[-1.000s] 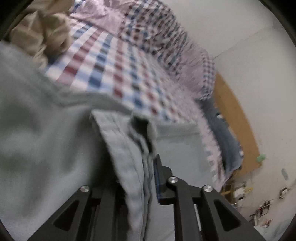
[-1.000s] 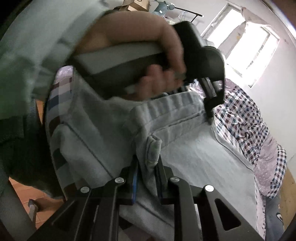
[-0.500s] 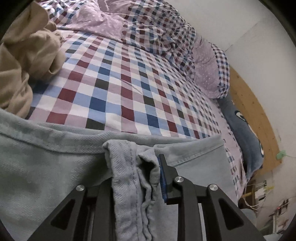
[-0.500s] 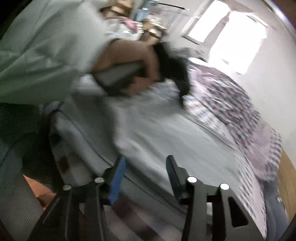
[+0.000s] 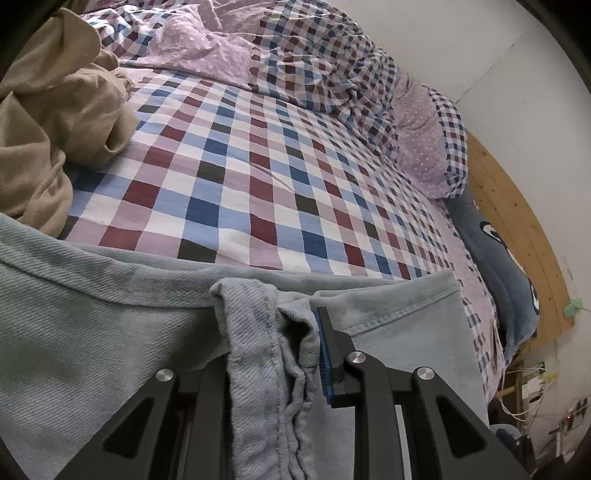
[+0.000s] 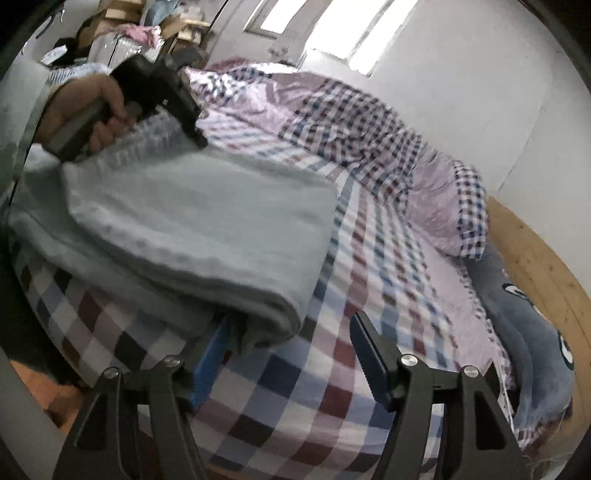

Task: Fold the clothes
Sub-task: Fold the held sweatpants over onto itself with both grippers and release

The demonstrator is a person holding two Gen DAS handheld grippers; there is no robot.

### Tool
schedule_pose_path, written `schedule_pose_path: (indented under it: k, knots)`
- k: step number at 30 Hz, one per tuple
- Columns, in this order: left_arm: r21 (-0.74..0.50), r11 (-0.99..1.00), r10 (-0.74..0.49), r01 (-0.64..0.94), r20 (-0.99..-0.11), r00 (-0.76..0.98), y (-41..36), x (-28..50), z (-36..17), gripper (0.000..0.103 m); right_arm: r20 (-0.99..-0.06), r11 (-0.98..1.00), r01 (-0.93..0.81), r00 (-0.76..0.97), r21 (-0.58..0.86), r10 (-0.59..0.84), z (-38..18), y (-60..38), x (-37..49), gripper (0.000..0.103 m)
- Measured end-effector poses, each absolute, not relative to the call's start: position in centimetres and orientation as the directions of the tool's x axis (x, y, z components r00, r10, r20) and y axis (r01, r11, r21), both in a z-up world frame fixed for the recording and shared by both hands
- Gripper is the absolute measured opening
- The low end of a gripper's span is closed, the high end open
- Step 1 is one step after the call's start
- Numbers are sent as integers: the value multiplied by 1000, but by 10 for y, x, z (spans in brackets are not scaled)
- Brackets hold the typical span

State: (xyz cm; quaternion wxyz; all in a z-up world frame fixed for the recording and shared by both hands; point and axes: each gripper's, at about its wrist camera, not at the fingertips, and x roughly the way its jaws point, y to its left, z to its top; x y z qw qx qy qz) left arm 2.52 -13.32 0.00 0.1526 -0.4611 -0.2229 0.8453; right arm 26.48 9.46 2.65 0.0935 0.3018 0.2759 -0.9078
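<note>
Pale blue-grey jeans [image 5: 92, 317] lie folded on the checked bed sheet [image 5: 240, 177]. A bunched fold of the denim [image 5: 266, 354] is pinched in my left gripper [image 5: 273, 343], which is shut on it. In the right wrist view the same jeans [image 6: 192, 221] form a thick folded stack near the bed's front edge. My right gripper [image 6: 291, 354] stands open just in front of the stack's lower corner, nothing between its fingers. A hand [image 6: 85, 110] holds the left gripper at the stack's far side.
A crumpled beige garment [image 5: 48, 122] lies at the left of the bed. A checked and lilac quilt [image 5: 314, 66] is heaped along the wall, a grey-blue pillow [image 6: 532, 332] by the wooden headboard [image 5: 517, 229]. Boxes and clutter [image 6: 122, 22] stand beyond the bed.
My right gripper has let go of the jeans, opened and drawn back towards the bed edge. The left gripper has lowered its held fold onto the stack and keeps hold.
</note>
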Motion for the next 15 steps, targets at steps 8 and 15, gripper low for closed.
schedule_pose_path:
  k: [8,15]
  knots:
    - [-505,-862,455,-56,-719,-525,-134,24,0,23,-587,-890,228,-808,-395,54,12,103,215,52]
    - [-477,-876,440,-69,-731,-522,-131,24,2,21,-554,-849,270,-832,-453,31,23,124,228,56]
